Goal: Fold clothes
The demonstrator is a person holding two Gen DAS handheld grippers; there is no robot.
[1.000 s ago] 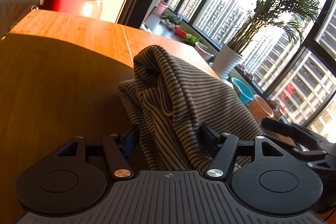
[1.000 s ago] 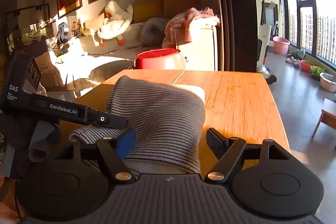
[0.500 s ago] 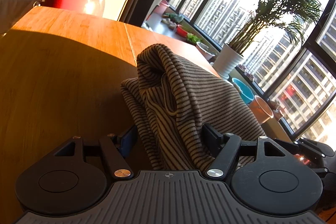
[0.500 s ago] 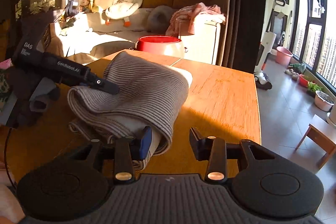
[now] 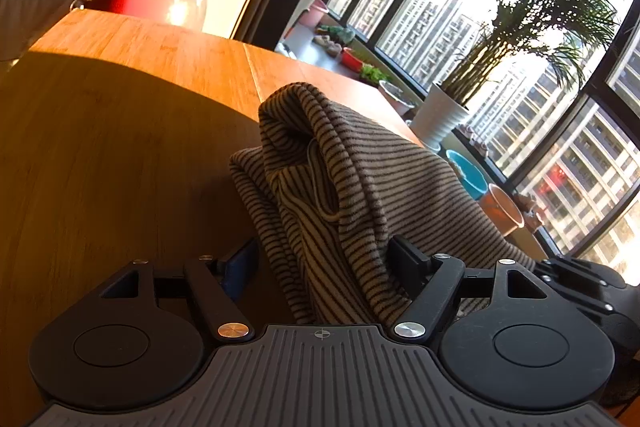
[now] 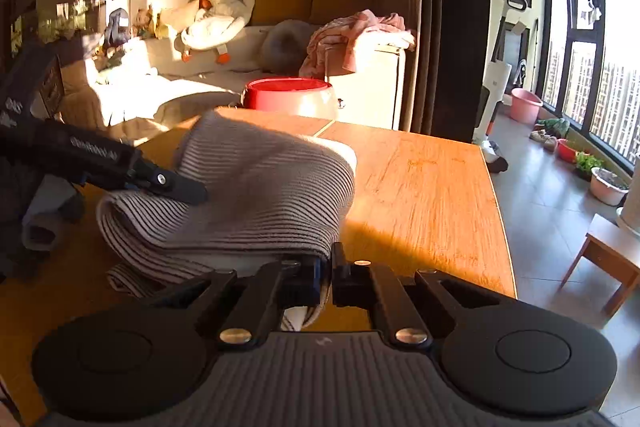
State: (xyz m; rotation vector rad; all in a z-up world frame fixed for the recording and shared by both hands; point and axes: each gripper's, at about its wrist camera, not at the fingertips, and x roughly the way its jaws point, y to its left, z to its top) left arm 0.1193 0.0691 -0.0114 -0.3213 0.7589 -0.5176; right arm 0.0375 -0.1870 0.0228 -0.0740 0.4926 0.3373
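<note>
Cloth sits right between the 2 claws, a striped top (image 5: 360, 195) bunched in a soft heap on the wooden surface (image 5: 120, 131). The right claw (image 6: 326, 277) is pinched tight on a near edge of the striped top, with a bit of cloth poking out between its jaws. The left claw (image 5: 320, 263) is opening, its jaws standing wide. The heap lies between them, and the cloth leans on the right finger but is not squeezed. In the right view the left claw reaches in from the side and rests against the top of the heap.

The striped top looks folded over on itself more than once, with thick rounded layers, so some folding seems done. But it is still lumpy, with a string hanging out of a fold. It likely needs a last tidy fold and a pat flat.

Past the surface stands a red tub (image 6: 288, 99). Farther back is a sofa (image 6: 160, 91) with a toy duck (image 6: 216, 23) and pink cloth (image 6: 356, 35).
</note>
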